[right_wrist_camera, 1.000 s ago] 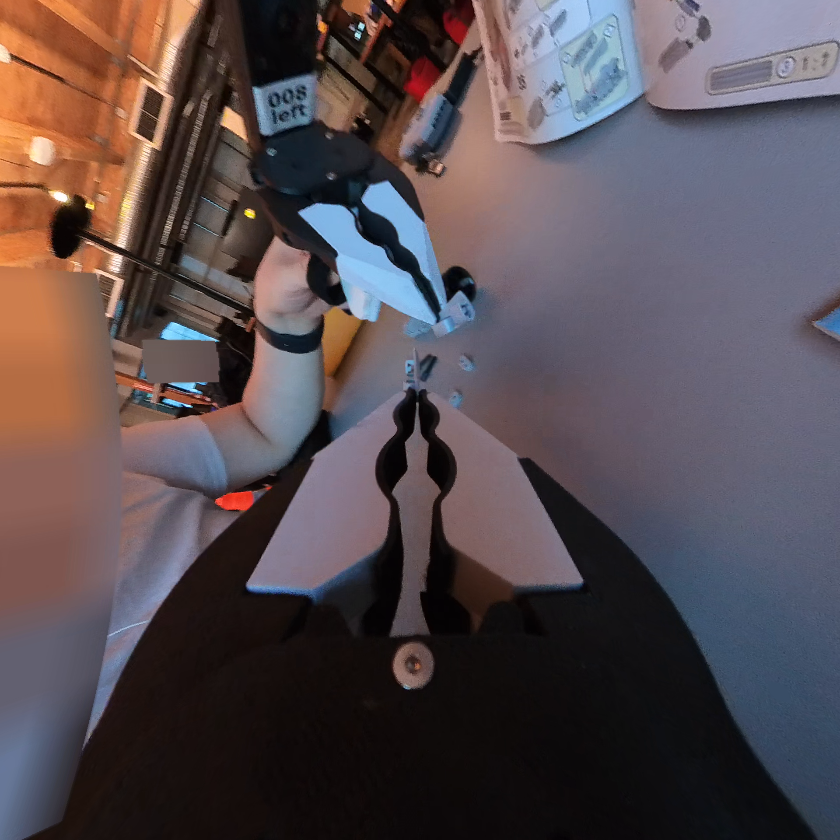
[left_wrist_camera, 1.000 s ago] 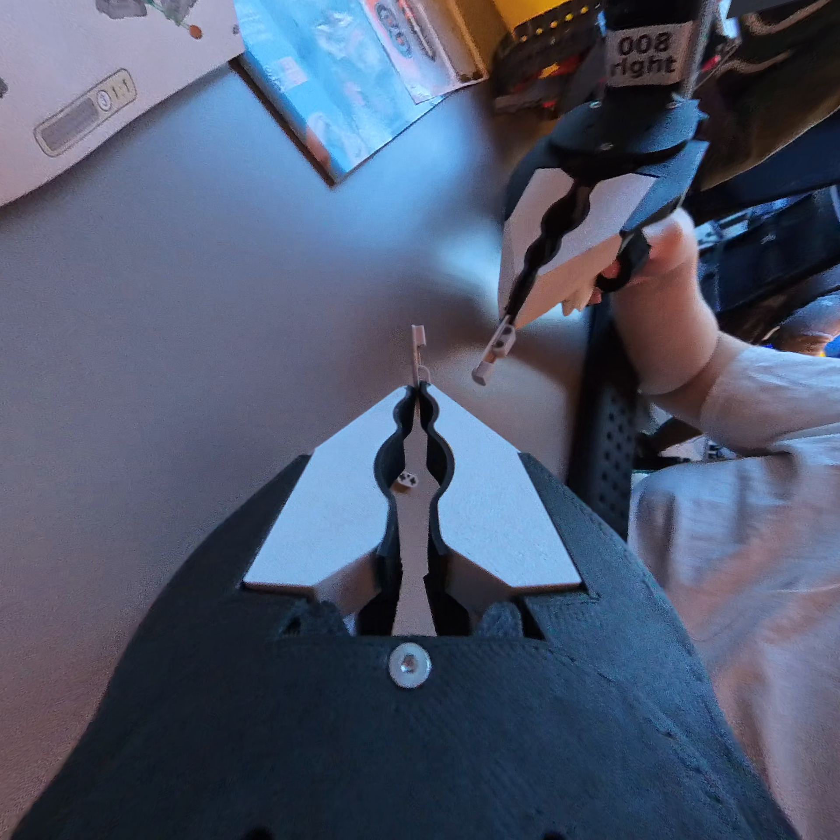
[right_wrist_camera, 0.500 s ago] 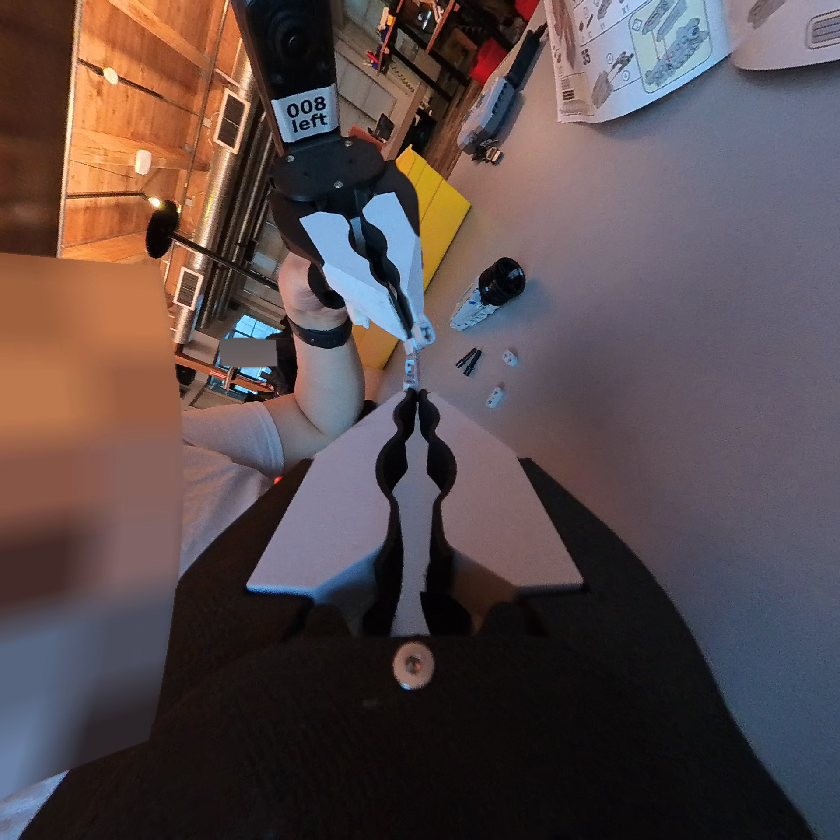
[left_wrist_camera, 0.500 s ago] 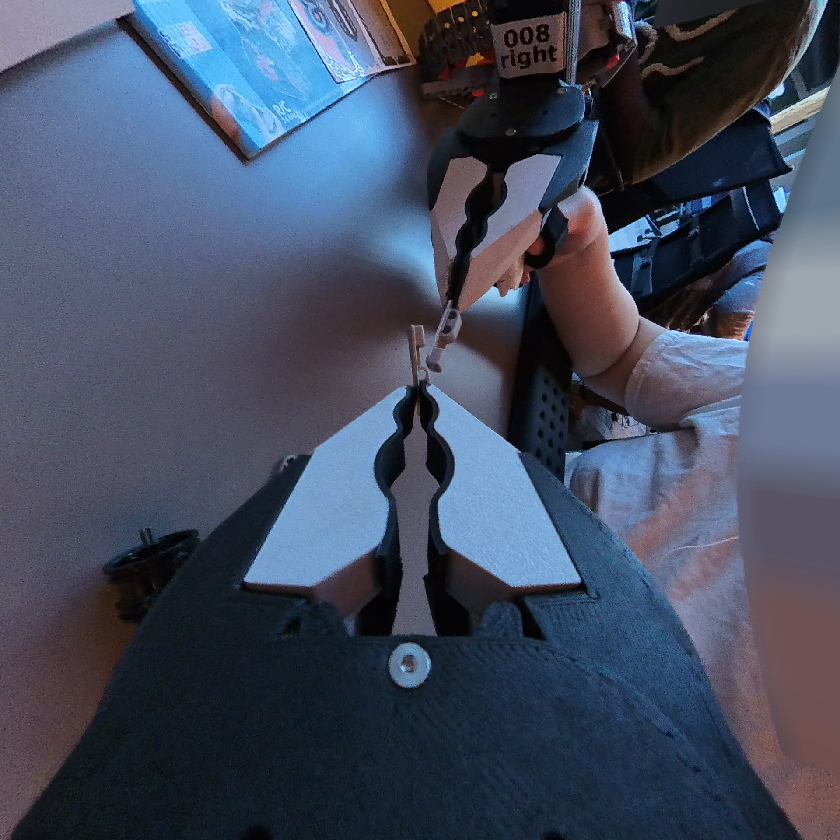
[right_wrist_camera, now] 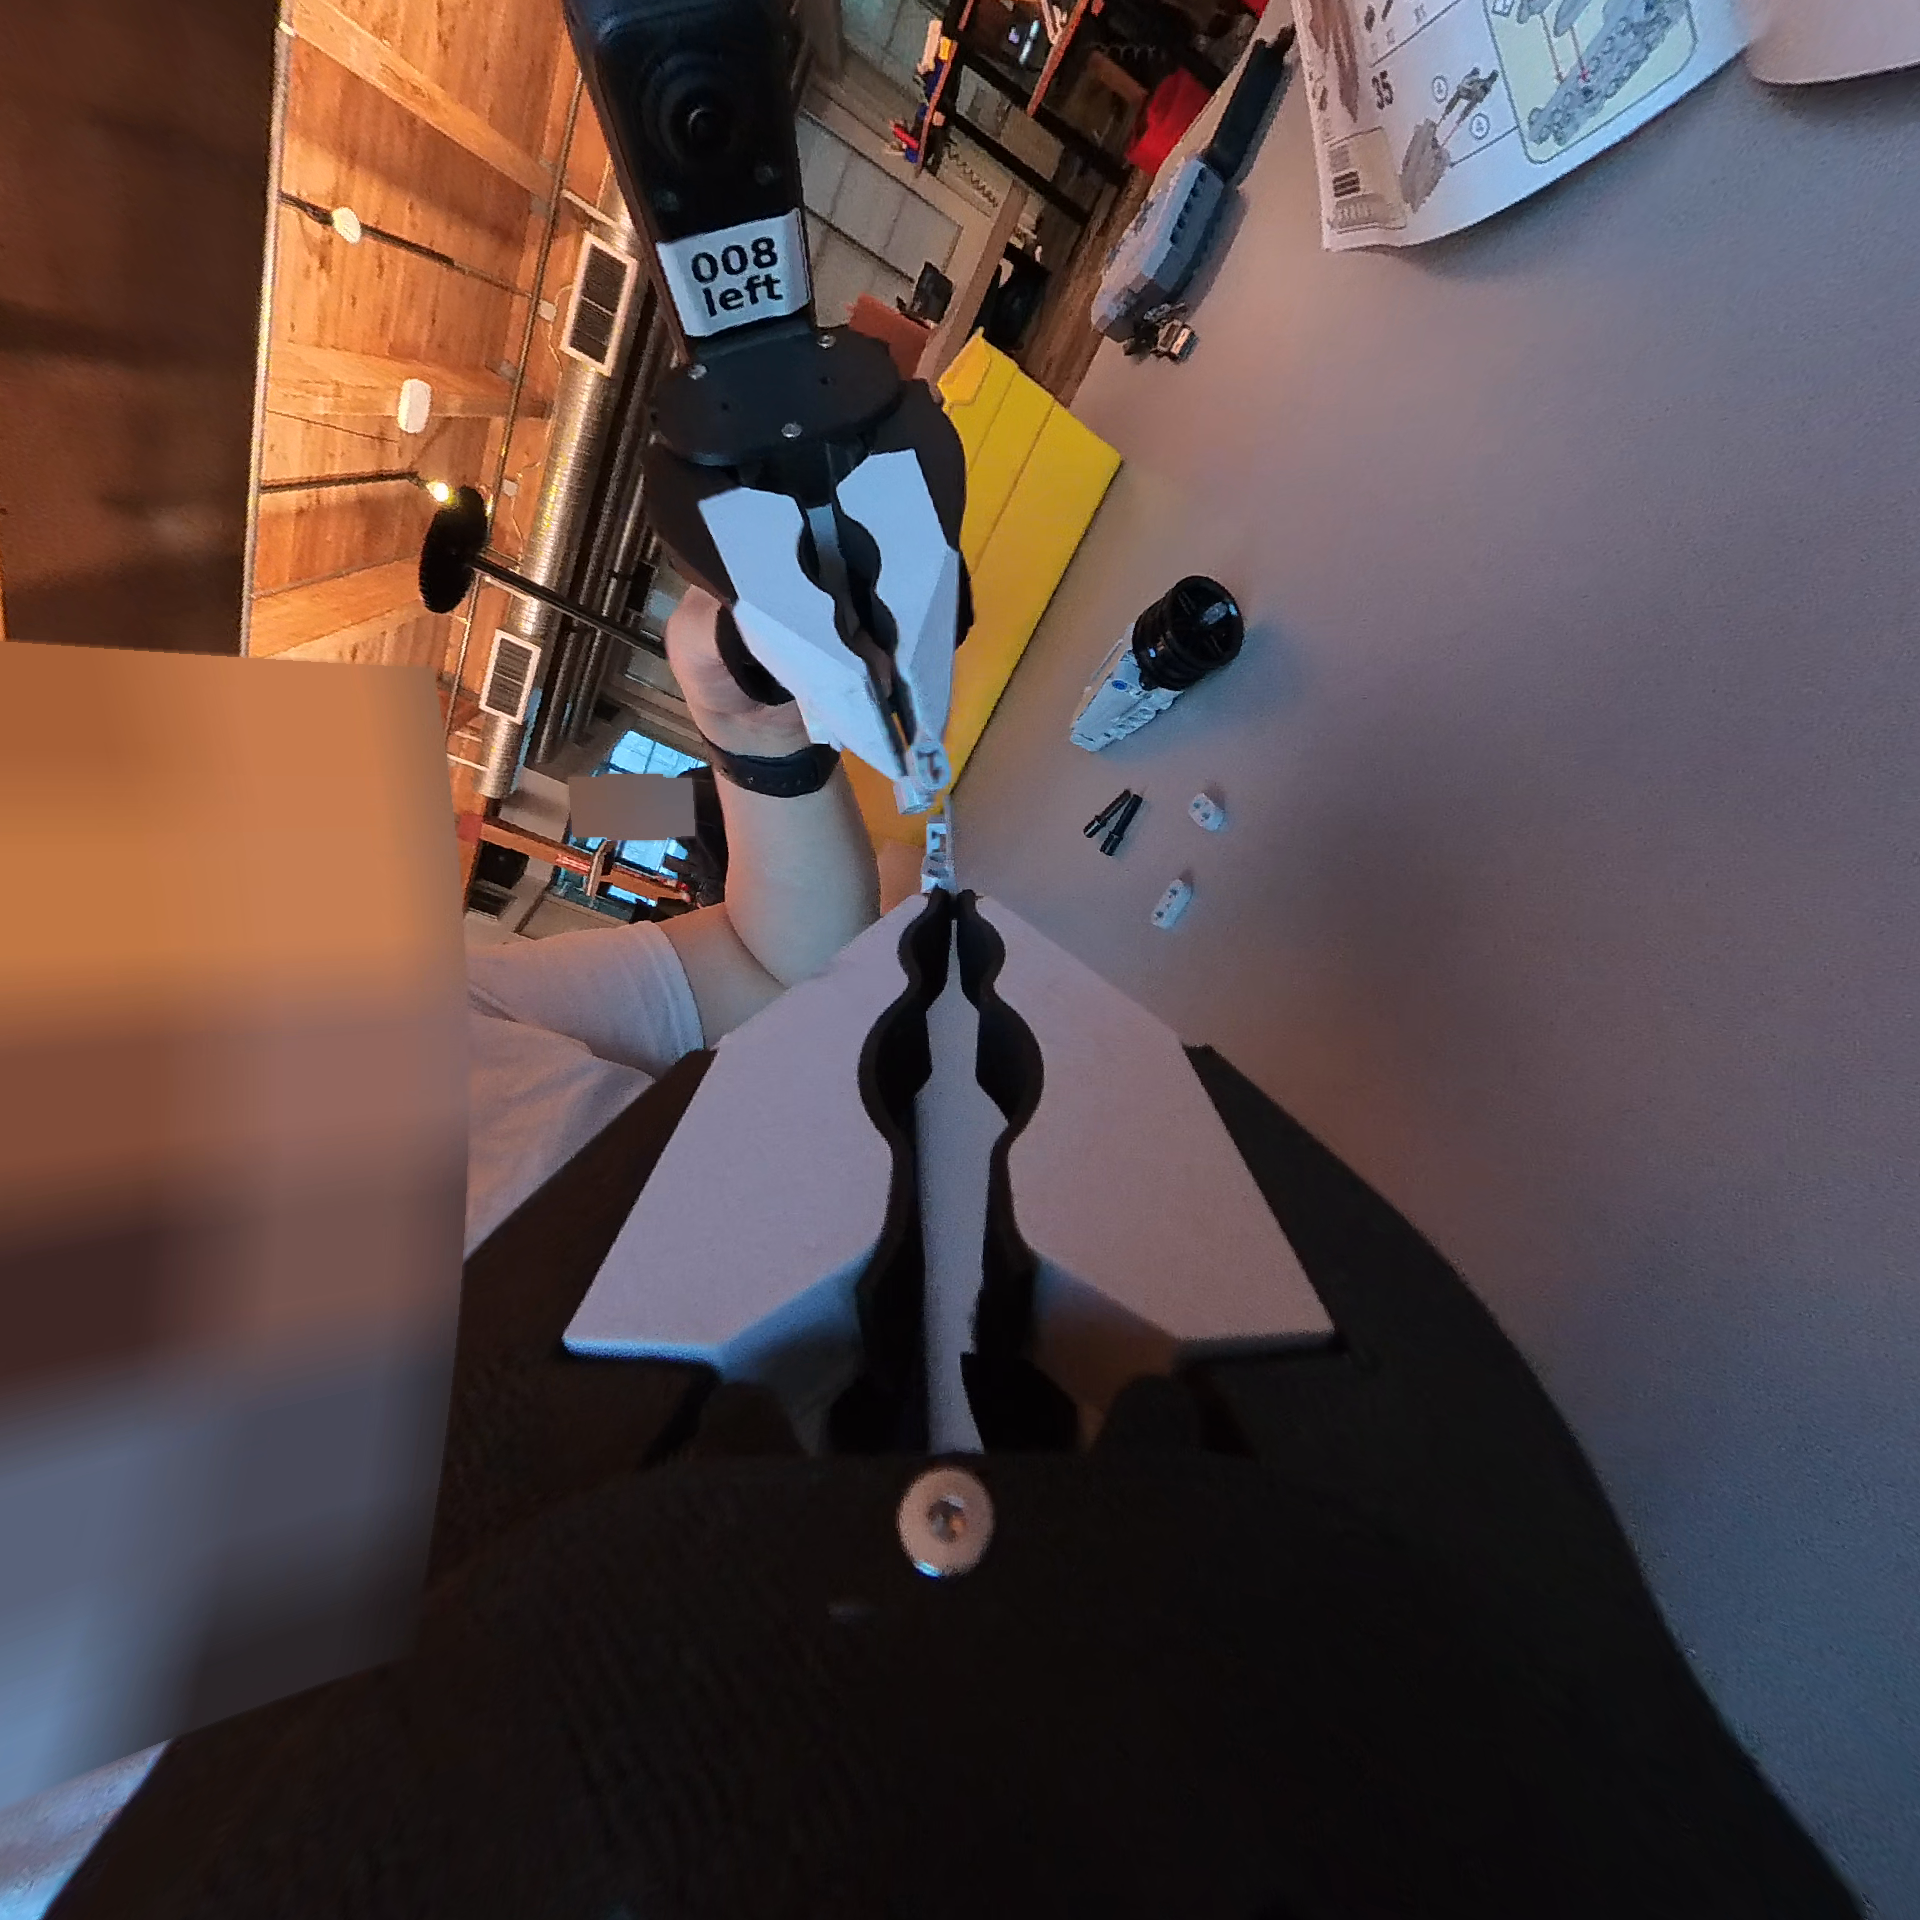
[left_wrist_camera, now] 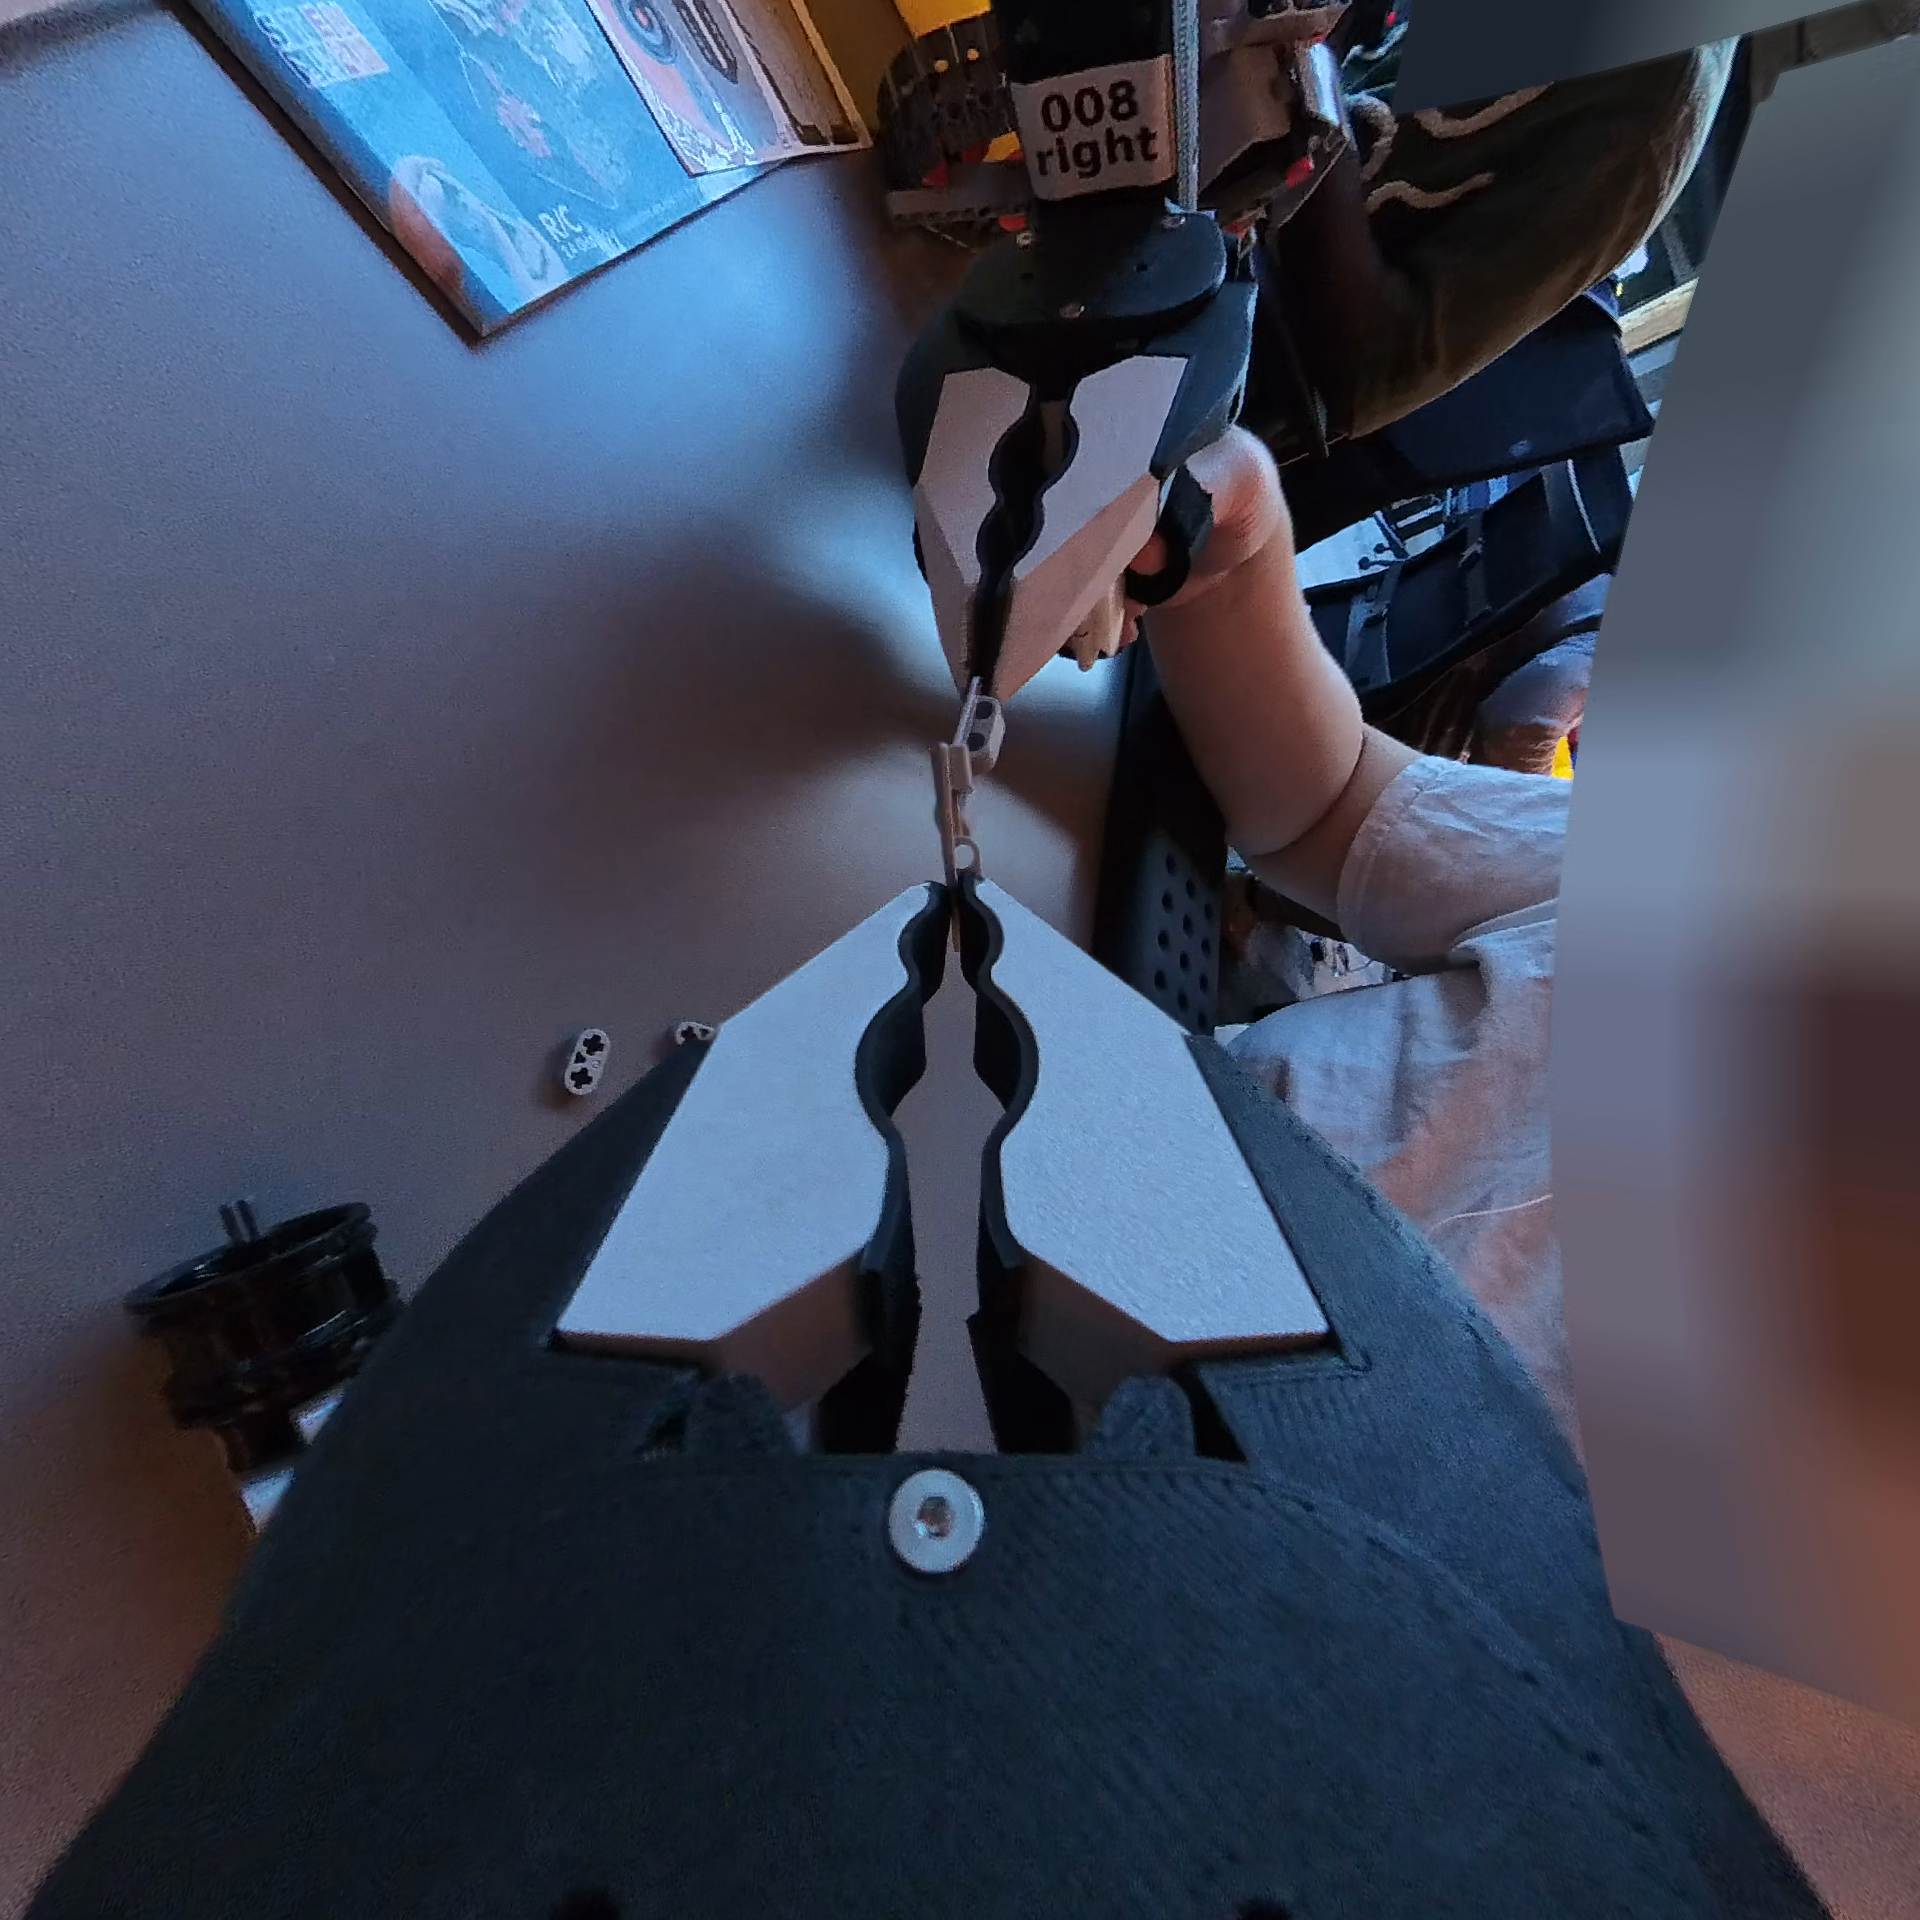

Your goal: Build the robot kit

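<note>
Fingers of both grippers pinching small grey pieces, tips meeting, grey table, wooden ceiling

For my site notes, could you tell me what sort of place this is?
Probably a workshop or maker space: a grey table strewn with small building-toy parts, a printed instruction sheet, and storage shelves under a timber ceiling.

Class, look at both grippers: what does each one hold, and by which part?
Left gripper: thin grey beam, pinched at its near end. Right gripper: small grey connector, also by its near end.
</note>
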Available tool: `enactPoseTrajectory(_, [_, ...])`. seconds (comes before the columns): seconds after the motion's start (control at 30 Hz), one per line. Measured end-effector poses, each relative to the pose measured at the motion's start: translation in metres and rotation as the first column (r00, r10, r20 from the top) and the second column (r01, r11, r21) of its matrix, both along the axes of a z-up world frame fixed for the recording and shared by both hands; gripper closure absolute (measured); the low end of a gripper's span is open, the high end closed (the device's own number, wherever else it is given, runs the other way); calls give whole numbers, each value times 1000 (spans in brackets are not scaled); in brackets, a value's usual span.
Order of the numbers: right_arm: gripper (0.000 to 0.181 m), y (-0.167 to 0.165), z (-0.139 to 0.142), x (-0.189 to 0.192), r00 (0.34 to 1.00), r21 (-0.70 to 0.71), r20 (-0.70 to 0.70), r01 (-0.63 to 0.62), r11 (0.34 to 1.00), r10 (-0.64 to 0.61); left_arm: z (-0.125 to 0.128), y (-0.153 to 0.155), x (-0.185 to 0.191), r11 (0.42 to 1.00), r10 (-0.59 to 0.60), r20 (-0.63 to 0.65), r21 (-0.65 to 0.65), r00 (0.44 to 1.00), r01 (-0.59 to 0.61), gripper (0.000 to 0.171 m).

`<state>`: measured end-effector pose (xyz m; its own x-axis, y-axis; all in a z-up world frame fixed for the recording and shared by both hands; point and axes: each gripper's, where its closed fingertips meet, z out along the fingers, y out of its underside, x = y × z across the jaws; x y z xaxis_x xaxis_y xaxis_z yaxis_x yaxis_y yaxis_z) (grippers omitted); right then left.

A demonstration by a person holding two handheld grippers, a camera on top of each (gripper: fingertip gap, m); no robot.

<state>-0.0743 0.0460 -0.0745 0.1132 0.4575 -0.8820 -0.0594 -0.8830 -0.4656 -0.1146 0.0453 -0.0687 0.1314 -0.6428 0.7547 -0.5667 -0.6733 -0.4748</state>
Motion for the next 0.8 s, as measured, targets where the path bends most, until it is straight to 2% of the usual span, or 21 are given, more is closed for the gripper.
enactPoseTrajectory(0.13, [181,0,-5,-1,1000,-4,24,-3,1000,3,-2,3,0,999,31,-6,-34,1000,-31,171])
enactPoseTrajectory(0.27, [181,0,-12,-3,999,-3,53,-6,1000,6,-8,10,-5,997,81,-77,15,994,-80,171])
enactPoseTrajectory(0.43, [181,0,-20,-6,998,-27,67,-12,1000,14,-1,2,-11,991,113,-154,90,982,-100,171])
enactPoseTrajectory(0.6, [181,-2,-22,-8,997,-23,78,-23,999,24,10,-4,-12,989,119,-152,107,981,-103,171])
enactPoseTrajectory(0.7, [181,-4,-13,-10,999,-14,29,-43,999,43,10,-5,-13,988,117,-155,114,981,-100,171])
enactPoseTrajectory(0.8, [181,-9,11,-12,991,-10,-110,-75,997,73,10,2,-18,984,137,-165,135,977,-115,171])
